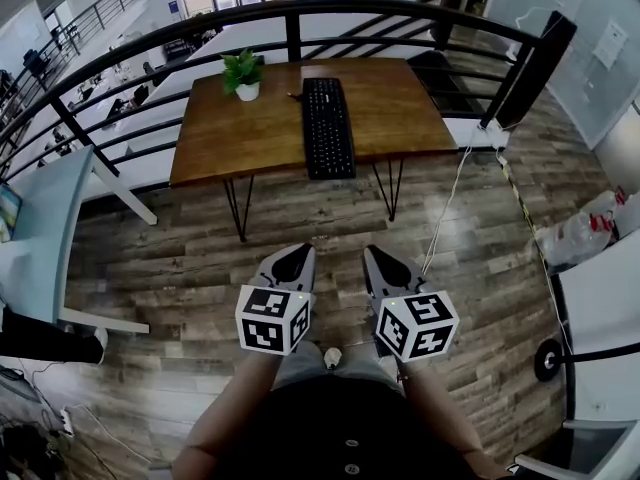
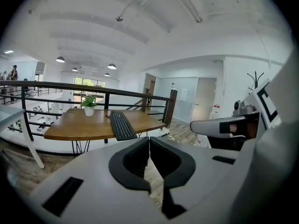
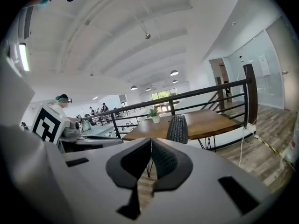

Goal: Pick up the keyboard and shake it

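A black keyboard (image 1: 327, 126) lies lengthwise on the middle of a wooden table (image 1: 400, 108), its near end at the table's front edge. It also shows as the keyboard (image 2: 122, 125) in the left gripper view and the keyboard (image 3: 178, 128) in the right gripper view. My left gripper (image 1: 296, 260) and right gripper (image 1: 380, 263) are held side by side over the floor, well short of the table. Both are shut with nothing between the jaws. Left gripper (image 2: 149, 141) and right gripper (image 3: 151, 143) point toward the table.
A small potted plant (image 1: 244, 73) stands on the table's far left. A black railing (image 1: 290, 13) curves behind the table. A pale blue table (image 1: 45, 228) stands at the left, a white desk edge (image 1: 600, 298) at the right, and a cable (image 1: 450, 203) runs across the wooden floor.
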`<state>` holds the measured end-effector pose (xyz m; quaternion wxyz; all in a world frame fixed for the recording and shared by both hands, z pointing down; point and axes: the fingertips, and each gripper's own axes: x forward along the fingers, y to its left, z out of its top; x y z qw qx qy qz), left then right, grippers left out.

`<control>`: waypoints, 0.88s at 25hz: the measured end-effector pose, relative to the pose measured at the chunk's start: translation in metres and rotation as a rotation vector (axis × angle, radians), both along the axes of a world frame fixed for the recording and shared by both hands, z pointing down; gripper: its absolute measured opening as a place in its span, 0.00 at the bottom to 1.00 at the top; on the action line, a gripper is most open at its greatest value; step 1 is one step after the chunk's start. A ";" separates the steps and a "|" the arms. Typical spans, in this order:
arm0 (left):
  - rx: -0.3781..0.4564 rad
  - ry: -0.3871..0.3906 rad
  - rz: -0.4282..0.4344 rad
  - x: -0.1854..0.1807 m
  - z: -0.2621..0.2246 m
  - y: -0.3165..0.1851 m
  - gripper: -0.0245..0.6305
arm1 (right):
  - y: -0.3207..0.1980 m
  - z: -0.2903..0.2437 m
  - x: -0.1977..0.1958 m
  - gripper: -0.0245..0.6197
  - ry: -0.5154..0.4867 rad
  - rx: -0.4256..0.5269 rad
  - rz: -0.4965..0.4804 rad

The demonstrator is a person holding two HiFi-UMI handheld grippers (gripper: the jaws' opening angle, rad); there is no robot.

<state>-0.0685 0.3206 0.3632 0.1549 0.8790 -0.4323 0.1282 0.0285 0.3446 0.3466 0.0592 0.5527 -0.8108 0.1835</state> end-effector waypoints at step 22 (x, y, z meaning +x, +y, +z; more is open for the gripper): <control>-0.066 0.017 -0.042 0.023 0.034 -0.091 0.07 | -0.080 0.036 0.027 0.08 0.001 -0.061 -0.032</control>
